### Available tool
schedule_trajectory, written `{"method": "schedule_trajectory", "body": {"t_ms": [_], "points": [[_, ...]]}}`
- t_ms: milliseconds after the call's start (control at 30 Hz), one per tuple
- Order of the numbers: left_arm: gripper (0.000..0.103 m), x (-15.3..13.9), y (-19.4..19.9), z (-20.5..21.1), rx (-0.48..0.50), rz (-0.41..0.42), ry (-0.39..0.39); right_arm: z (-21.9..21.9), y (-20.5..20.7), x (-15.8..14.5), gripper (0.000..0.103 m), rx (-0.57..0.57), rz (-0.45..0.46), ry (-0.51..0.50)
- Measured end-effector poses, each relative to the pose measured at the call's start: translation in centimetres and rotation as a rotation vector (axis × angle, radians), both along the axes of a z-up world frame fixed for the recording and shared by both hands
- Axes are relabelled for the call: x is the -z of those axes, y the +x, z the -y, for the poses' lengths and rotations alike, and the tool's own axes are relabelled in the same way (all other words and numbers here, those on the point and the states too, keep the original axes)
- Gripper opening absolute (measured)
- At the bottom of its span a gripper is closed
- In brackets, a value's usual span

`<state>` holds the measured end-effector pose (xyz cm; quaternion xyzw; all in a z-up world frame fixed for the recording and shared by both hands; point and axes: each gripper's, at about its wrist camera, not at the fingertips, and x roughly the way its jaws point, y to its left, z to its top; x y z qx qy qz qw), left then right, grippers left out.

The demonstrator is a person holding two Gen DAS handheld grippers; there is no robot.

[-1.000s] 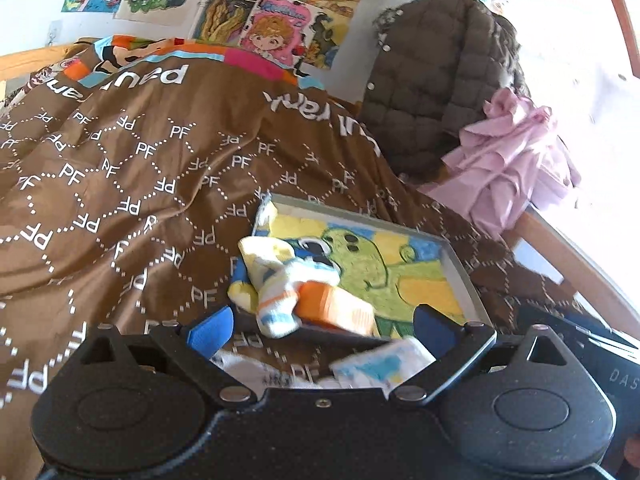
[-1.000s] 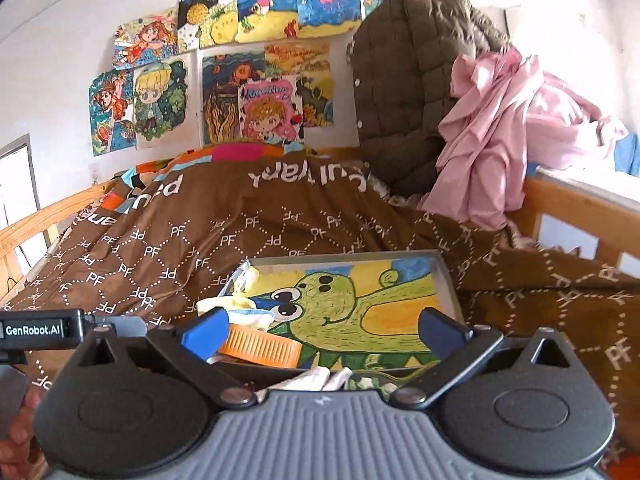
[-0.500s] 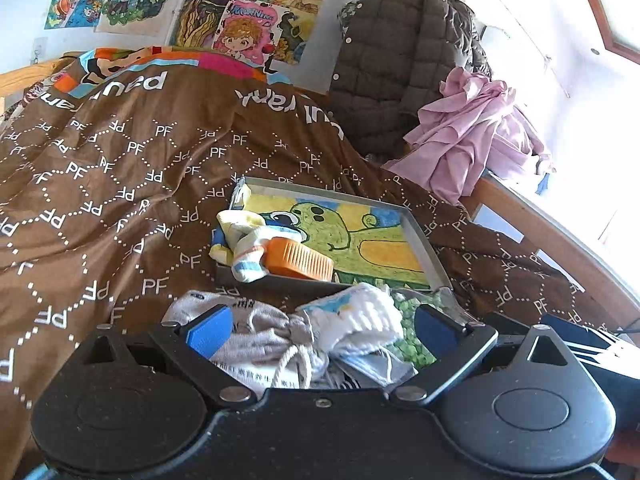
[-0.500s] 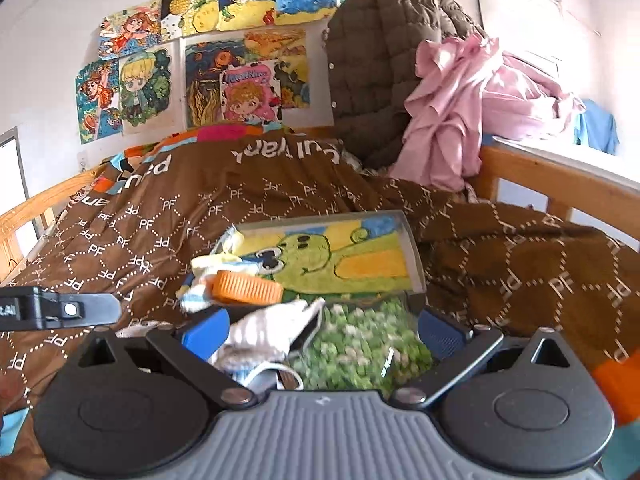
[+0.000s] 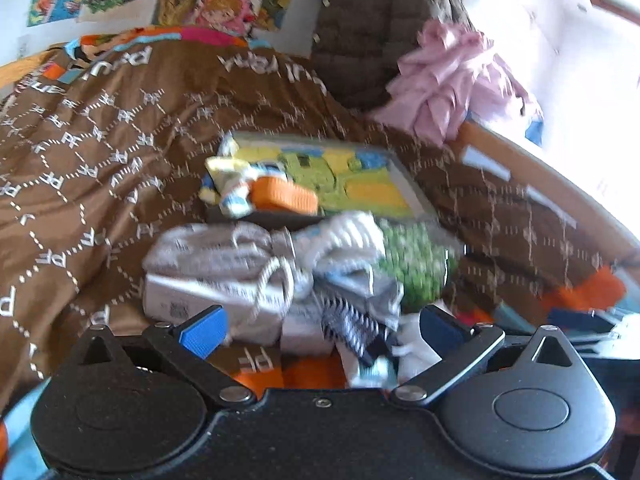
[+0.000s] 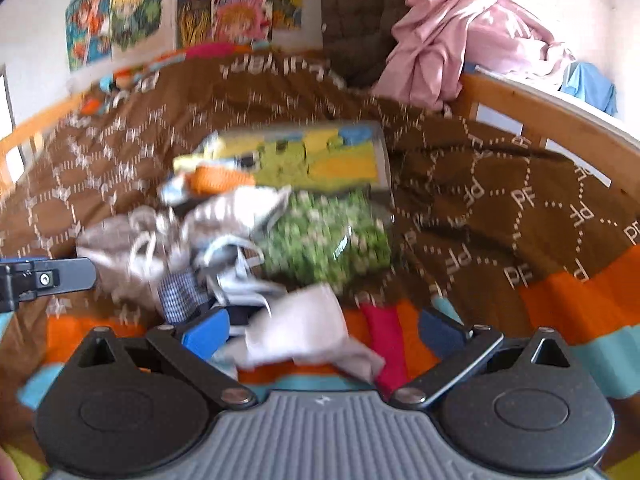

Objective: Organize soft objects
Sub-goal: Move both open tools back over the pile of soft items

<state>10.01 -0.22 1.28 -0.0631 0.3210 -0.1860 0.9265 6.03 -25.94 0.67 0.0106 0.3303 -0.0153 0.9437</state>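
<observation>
Only right view shows the blue cloth behind the bedrail.

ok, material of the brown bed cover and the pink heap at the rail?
Brown bed cover: looks like soft woven fabric, matte, with printed white PF lattice; it drapes in folds. Pink heap: thin cloth with slight sheen, sharply creased; exact fibre unclear.

Bright daylight from the right, blown-out white glare there, heavy motion blur, fisheye-bent edges
</observation>
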Motion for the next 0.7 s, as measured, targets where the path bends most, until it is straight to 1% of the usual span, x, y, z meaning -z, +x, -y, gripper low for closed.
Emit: {"method": "schedule_trajectory", "body": {"t_ms": [100,200,300,433,533,600,700], "points": [[0.102,1.0,0.2,1.1,0.038,-0.038,0.043,0.4,0.1,0.4,0.103,-0.01,-0.032,-0.019],[0.102,1.8,0.5,1.5,0.068,-0.046,0.065,0.7,0.9,0.6,0.103,-0.053,-0.067,-0.055],[0.102,2.7,1.2,1.8,0.072,-0.073,0.075,0.8,2.0,0.9,0.103,-0.121,-0.095,-0.105],[0.102,3.7,2.1,2.0,0.071,-0.108,0.067,1.4,3.3,1.6,0.103,-0.2,-0.099,-0.159],[0.102,4.2,2.7,2.4,0.07,-0.105,0.071,2.0,4.4,2.1,0.103,-0.249,-0.106,-0.164],[0.102,4.6,3.1,2.7,0.068,-0.106,0.075,2.4,5.0,2.4,0.103,-0.275,-0.107,-0.149],[0.102,4.8,3.5,3.0,0.067,-0.094,0.053,2.6,5.7,3.0,0.103,-0.302,-0.104,-0.129]]}}
